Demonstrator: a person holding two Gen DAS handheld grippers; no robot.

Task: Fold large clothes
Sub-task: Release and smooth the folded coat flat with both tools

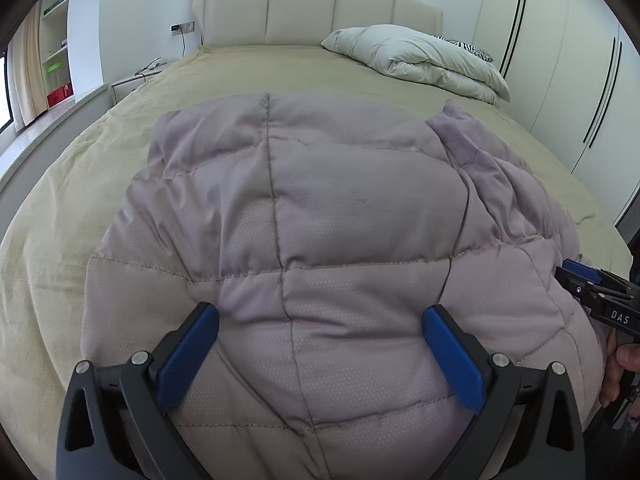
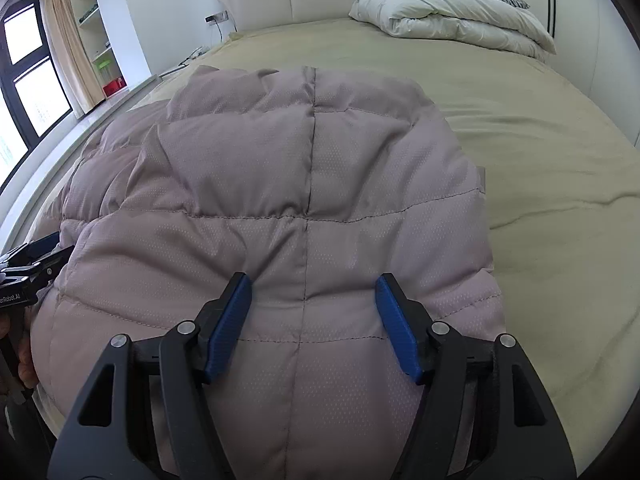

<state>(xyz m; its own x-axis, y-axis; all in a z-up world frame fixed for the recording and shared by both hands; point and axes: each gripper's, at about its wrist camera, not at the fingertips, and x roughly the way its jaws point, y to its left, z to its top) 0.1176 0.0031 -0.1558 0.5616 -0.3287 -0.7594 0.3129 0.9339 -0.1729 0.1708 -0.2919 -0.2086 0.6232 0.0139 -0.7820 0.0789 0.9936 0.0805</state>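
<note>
Far left: window and open shelving, then the wide bed with tan-beige sheet [image 1: 100, 168] filling most of both views. Centre: the mauve-pink quilted puffer jacket [image 1: 320, 200] lies on the near part of the bed, puffy panels up, dark centre seam running away toward the cream padded headboard [image 1: 312, 8]. One sleeve or side flap looks bunched along its right edge in the left wrist view; can't tell how many layers are underneath

Left gripper [image 1: 320, 354]: blue-padded fingers spread wide, hovering over the near hem area, nothing between them. Right gripper [image 2: 314, 324]: fingers also spread, somewhat narrower than the left, over the jacket's near end, holding nothing; whether either pad touches the fabric can't be told. Each gripper shows at the edge of the other's view, so they sit side by side at the near edge

Right: folded white duvet [image 2: 460, 16] near the headboard, well apart from the jacket, pale wardrobe doors [image 1: 560, 80] beyond

Handling, as a judgement: light but bulky, soft, springy fill, slick shell likely to slide out of a shallow pinch. Best hold is probably the hem corners or a stitched seam line, where padding is thinner, pinching deep
</note>
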